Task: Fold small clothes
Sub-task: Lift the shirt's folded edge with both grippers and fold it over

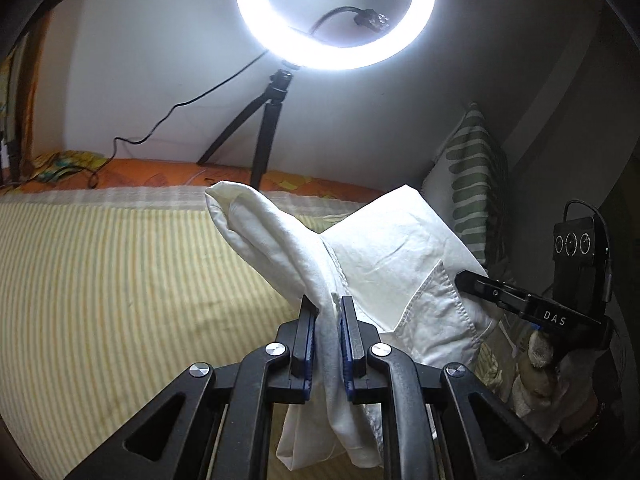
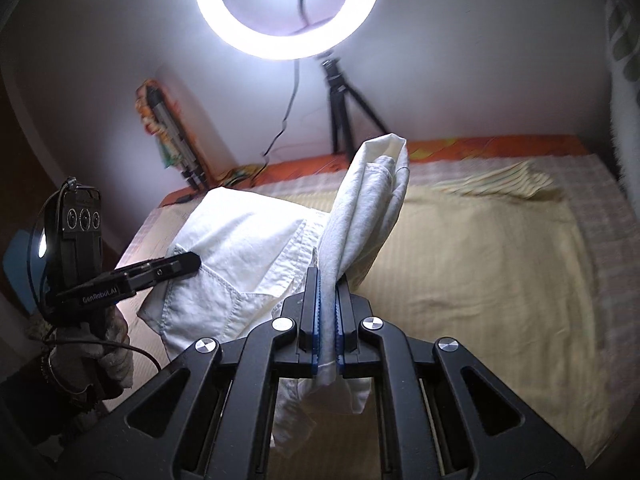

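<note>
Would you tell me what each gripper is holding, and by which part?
Both the left gripper and the right gripper clamp bunched edges of the white garment.

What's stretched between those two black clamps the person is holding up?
A white garment spans from the left gripper to the right gripper, each shut on a bunched part of it. Both wrist views show it.

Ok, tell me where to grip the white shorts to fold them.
Keep the hold both grippers have: the left gripper and right gripper each pinch a bunched edge of the white shorts, which hang between them above the striped sheet. Gripping from above, apart, lets the cloth spread flat, probably best for laying it down.
</note>
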The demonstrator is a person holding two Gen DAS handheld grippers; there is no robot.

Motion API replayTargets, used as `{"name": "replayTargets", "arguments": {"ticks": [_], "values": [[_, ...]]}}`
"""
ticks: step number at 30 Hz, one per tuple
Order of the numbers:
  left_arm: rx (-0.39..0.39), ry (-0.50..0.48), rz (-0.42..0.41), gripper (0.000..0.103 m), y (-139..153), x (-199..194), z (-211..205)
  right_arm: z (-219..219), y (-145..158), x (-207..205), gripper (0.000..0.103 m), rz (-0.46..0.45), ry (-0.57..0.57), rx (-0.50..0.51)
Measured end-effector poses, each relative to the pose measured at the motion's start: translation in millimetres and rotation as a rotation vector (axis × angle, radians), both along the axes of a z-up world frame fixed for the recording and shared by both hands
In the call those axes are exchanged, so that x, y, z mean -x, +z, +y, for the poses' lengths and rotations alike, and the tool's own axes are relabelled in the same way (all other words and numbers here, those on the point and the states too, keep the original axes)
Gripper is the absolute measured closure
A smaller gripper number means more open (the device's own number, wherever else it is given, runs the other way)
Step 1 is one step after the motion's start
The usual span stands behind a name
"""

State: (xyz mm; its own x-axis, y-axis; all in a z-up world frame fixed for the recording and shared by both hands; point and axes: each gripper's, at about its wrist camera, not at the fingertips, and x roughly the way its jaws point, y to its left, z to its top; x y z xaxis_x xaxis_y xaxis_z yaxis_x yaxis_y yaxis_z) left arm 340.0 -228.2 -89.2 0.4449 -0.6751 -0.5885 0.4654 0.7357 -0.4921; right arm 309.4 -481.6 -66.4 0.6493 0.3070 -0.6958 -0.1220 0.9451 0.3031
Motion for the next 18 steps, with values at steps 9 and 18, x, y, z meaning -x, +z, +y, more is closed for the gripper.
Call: {"name": "replayTargets", "arguments": {"ticks": [9,18], "values": [[-0.008,-0.043,-0.076,0.095,4.3,-52.9,-106.2,-80.4,11.8,-40.2,0.096,-0.067,-0.097,0.067],[-0.091,-0.030,-0.088,0.095,-28.7,-87.0,-157.9,-124.5,-17.2,-77.1,0.096,-0.059,-0.145,0.115]]}}
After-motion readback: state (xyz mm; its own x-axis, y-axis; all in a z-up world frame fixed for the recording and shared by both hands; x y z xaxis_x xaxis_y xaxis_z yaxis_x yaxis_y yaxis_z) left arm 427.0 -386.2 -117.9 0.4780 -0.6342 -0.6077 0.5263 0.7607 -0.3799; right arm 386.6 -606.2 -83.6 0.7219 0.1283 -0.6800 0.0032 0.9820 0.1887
